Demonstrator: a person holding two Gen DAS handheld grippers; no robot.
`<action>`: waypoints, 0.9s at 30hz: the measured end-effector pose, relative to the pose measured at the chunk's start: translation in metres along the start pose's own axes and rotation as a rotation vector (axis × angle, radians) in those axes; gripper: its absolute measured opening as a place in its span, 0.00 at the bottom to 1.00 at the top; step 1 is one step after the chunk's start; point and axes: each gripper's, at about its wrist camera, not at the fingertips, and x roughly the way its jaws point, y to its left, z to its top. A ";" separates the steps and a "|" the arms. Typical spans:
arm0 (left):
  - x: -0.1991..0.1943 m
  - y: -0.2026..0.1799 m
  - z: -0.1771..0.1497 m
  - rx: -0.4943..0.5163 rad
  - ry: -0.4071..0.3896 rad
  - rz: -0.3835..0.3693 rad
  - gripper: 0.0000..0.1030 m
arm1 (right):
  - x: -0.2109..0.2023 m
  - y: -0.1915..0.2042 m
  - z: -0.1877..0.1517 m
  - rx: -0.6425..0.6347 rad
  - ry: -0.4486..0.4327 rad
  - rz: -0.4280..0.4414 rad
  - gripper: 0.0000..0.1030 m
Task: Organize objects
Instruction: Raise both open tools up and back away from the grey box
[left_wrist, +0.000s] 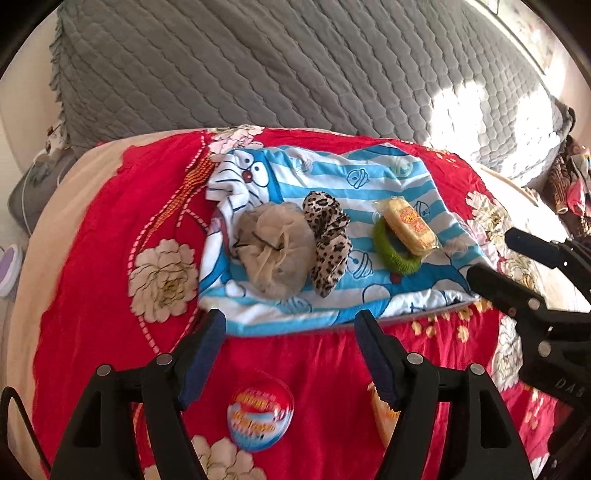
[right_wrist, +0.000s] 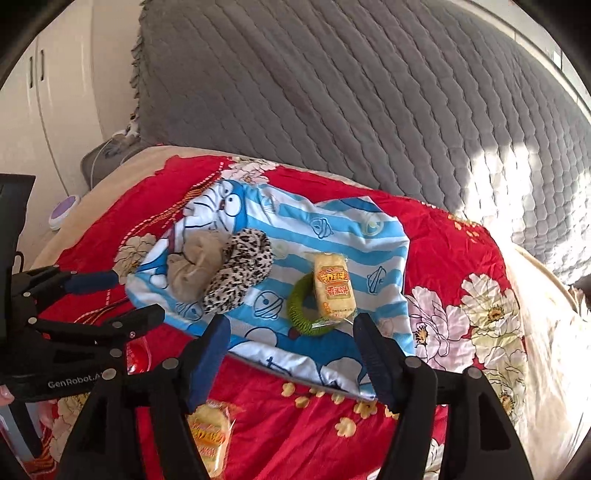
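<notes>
A blue-striped cartoon cloth lies on the red floral bedspread. On it sit a beige fabric bundle, a leopard scrunchie, a green hair ring and a yellow snack packet resting on the ring. My left gripper is open and empty, just short of the cloth's near edge. My right gripper is open and empty, near the green ring. A round red-and-blue packet and a second yellow snack packet lie below the grippers.
The red floral bedspread covers a beige mattress. A grey quilted headboard cover rises behind. The right gripper shows at the right of the left wrist view; the left gripper shows at the left of the right wrist view. Clothes lie at the far right.
</notes>
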 end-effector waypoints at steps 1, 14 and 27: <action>-0.003 0.002 -0.002 -0.002 0.001 0.000 0.72 | -0.005 0.002 -0.001 0.000 -0.008 -0.005 0.67; -0.048 0.005 -0.037 0.025 -0.011 0.017 0.74 | -0.051 0.032 -0.017 -0.033 -0.033 0.006 0.73; -0.091 0.012 -0.061 0.025 -0.022 0.022 0.77 | -0.086 0.051 -0.037 -0.022 -0.040 0.000 0.75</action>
